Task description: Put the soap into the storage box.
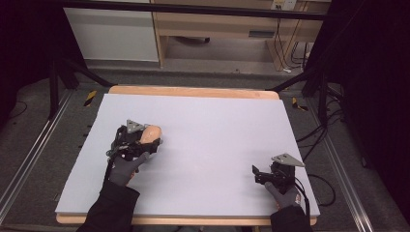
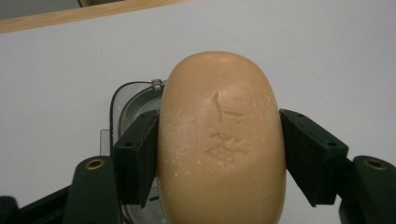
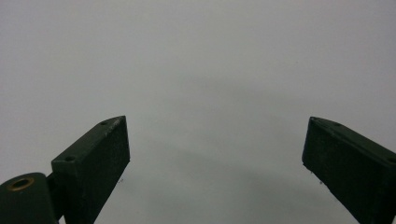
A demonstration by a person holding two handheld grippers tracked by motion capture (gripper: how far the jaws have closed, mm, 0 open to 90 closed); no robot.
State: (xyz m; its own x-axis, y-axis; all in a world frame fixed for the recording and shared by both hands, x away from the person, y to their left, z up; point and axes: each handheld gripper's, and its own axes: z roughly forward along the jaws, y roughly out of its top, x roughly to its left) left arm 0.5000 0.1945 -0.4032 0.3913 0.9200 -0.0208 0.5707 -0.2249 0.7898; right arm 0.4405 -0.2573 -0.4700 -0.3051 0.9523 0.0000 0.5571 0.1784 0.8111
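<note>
A tan oval bar of soap (image 2: pixel 222 140) with a stamped mark sits between the two black pads of my left gripper (image 2: pixel 219 154), which is shut on its sides. In the high view the soap (image 1: pixel 151 132) and left gripper (image 1: pixel 153 138) are over the left middle of the white table top. Under the soap, in the left gripper view, part of a clear dish with a rounded rim (image 2: pixel 122 100) shows; whether the soap touches it I cannot tell. My right gripper (image 1: pixel 257 174) rests near the front right of the table, open, nothing between its jaws (image 3: pixel 217 154).
The white board (image 1: pixel 208 145) lies on a wooden table whose edge (image 1: pixel 193 91) shows at the back. Black frame legs and cables (image 1: pixel 319 135) stand off the right side. Wooden furniture (image 1: pixel 217 29) is beyond the table.
</note>
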